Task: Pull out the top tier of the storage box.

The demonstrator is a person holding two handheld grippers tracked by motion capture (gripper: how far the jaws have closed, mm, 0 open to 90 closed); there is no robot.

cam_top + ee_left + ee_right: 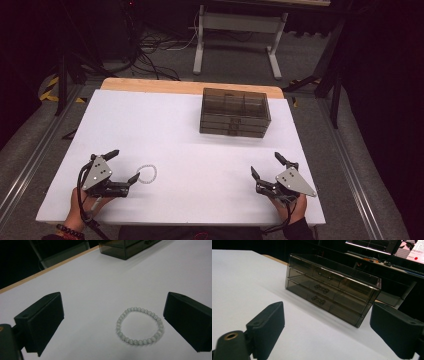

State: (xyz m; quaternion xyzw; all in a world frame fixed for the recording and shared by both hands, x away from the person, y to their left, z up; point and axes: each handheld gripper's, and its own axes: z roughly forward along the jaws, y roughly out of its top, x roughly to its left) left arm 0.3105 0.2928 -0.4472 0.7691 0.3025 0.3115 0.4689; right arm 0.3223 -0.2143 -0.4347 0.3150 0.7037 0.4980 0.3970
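Near edge of the bench: both hands rest low, one tool each, well apart.

Left tool: jaws spread wide, nothing gripped. In the left gripper view the bead bracelet lies flat on the white top between the two black jaws, nearer the right-hand one, touching neither. Judgement: the wide spread is there to straddle the ring, so a closing pinch could catch one side of the bead loop. The bracelet lies limp and low; the jaw tips would probably need to come right down to the surface, or the beads may roll or skid away.

Right tool: jaws also spread wide, empty. It points up the bench, and the right gripper view frames the drawer box between its jaws, far off. Judgement: it looks staged for the drawers while the left takes the bracelet.

Far: the smoky clear box stands upright toward the back edge, three drawers stacked, all apparently shut, small handles facing the person. Likely destination for the bracelet; a drawer would need opening first.
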